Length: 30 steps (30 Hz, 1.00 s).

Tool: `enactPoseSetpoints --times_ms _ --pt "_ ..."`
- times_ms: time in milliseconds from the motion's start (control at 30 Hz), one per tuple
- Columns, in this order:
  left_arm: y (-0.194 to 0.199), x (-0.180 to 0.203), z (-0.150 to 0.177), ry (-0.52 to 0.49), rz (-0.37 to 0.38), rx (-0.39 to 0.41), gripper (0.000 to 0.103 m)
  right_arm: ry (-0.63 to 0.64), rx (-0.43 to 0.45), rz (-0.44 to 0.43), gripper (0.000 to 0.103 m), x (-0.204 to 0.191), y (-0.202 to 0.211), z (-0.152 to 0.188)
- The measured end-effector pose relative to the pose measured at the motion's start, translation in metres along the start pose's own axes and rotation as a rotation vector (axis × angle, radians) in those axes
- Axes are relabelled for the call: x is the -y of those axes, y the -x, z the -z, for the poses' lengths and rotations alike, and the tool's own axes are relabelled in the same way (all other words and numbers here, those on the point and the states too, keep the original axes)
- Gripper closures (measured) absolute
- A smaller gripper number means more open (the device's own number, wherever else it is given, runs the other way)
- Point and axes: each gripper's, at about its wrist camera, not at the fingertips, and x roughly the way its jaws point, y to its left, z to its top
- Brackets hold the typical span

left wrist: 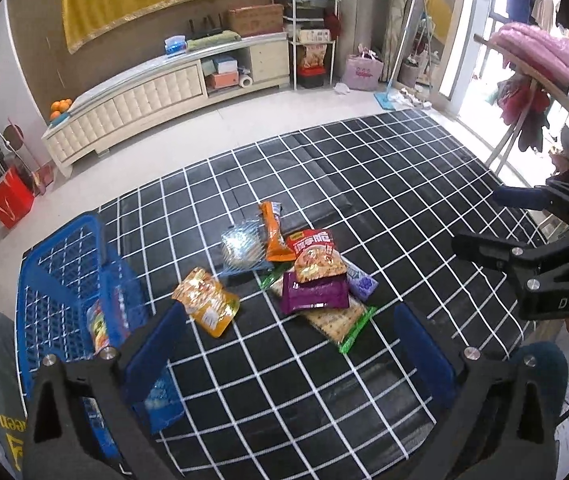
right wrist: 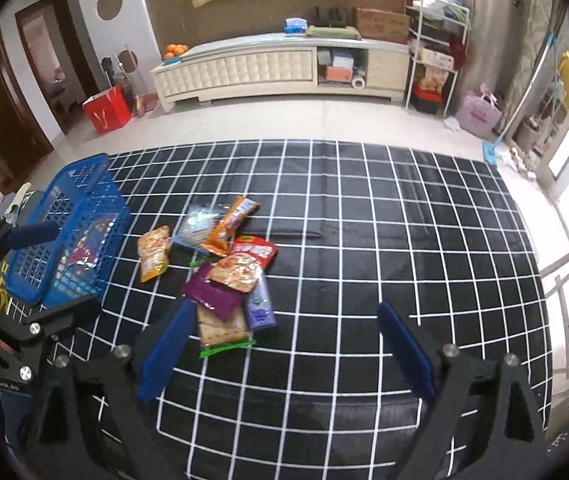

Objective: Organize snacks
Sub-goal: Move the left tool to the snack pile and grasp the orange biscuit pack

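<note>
Several snack packets lie in a loose pile on the black grid mat point(left wrist: 324, 380): a yellow-orange pouch point(left wrist: 206, 307), a silver-blue bag point(left wrist: 242, 249), an orange stick pack point(left wrist: 273, 231), a red noodle bag point(left wrist: 316, 257), a purple pack point(left wrist: 313, 297) and a green-edged cracker pack point(left wrist: 342, 322). A blue basket point(left wrist: 64, 292) at left holds a few packets. My left gripper point(left wrist: 292, 356) is open and empty, hovering just before the pile. My right gripper point(right wrist: 284, 348) is open and empty, its left finger over the cracker pack point(right wrist: 220, 330). The basket point(right wrist: 68, 236) also shows in the right wrist view.
The mat point(right wrist: 364, 240) lies on a pale tiled floor. A cream TV cabinet point(right wrist: 276, 68) stands along the far wall, a red bag point(right wrist: 108, 110) to its left and a metal shelf rack point(right wrist: 436, 52) to its right. A drying rack point(left wrist: 532, 64) stands at the right.
</note>
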Motion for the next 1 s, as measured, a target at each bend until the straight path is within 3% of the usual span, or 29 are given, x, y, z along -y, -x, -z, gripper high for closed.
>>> enactPoseSetpoints --times_ms 400,767,1000 --pt "-0.091 -0.006 -0.04 0.086 0.015 -0.13 0.0 -0.04 -0.066 -0.001 0.008 0.032 -0.065 -0.028" --pt "-0.155 -0.027 -0.06 0.128 0.0 -0.146 0.0 -0.105 -0.131 0.025 0.008 0.049 -0.116 -0.04" --pt "-0.194 -0.025 -0.07 0.09 0.025 -0.163 0.002 -0.147 -0.146 0.04 0.008 0.071 -0.128 -0.036"
